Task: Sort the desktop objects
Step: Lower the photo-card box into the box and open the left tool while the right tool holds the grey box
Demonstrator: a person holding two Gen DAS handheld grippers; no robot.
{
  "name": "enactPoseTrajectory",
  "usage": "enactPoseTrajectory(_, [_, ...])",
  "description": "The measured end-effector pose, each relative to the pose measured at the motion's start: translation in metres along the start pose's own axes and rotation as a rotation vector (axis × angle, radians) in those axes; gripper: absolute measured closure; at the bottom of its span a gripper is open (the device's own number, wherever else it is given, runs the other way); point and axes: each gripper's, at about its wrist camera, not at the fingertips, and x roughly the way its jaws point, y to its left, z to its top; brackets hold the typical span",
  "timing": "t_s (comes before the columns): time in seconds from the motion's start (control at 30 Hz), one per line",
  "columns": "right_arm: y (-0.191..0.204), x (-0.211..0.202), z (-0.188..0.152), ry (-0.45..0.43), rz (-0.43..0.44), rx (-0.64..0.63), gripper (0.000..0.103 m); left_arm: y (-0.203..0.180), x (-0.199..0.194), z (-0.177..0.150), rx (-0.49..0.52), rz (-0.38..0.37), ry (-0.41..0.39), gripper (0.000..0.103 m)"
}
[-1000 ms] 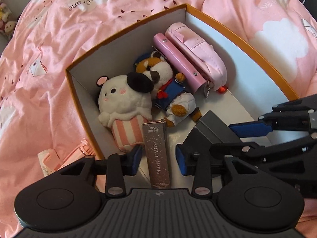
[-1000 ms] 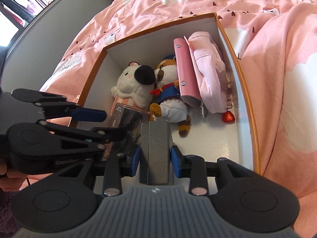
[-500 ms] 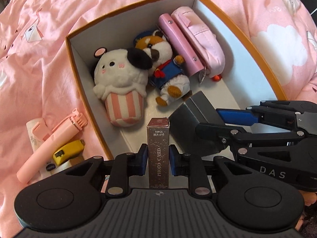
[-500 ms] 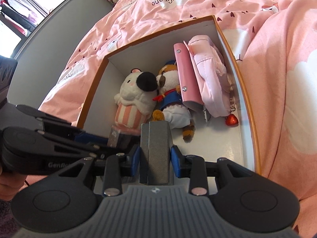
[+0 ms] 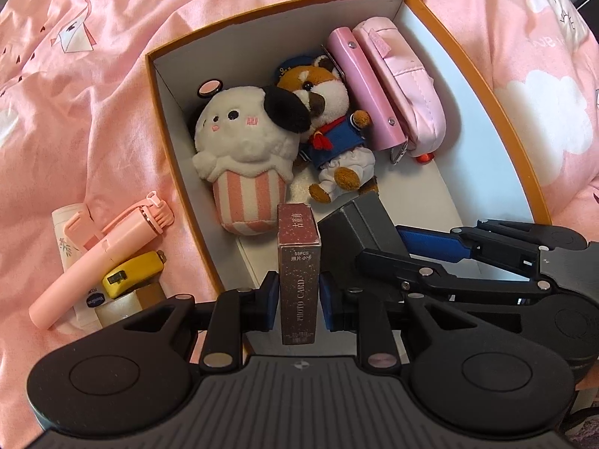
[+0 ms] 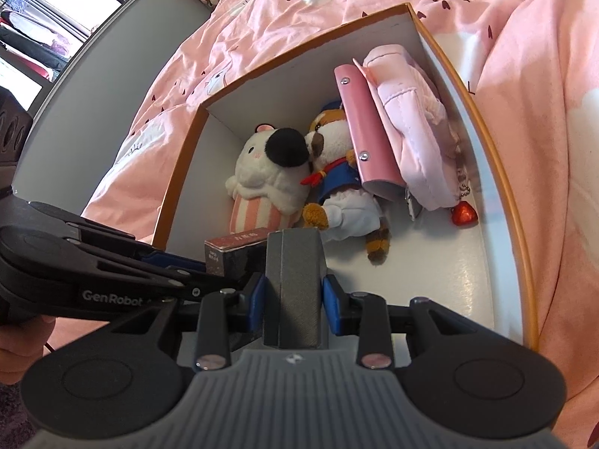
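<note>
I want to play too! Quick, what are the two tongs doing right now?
Left tongs: closed on the photo card box.
Right tongs: closed on the dark grey box.

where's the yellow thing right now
In the left wrist view the yellow item lies on the pink bedding outside the box, to its left, tucked against the pink stick.
</note>
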Motion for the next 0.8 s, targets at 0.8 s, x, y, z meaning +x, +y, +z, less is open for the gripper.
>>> enactPoseTrajectory(0.8, [-0.005, -0.004, 0.001, 0.011, -0.013, 0.012, 0.067, -0.003, 0.014, 0.017, 0.013, 0.006, 0.084, 0.076])
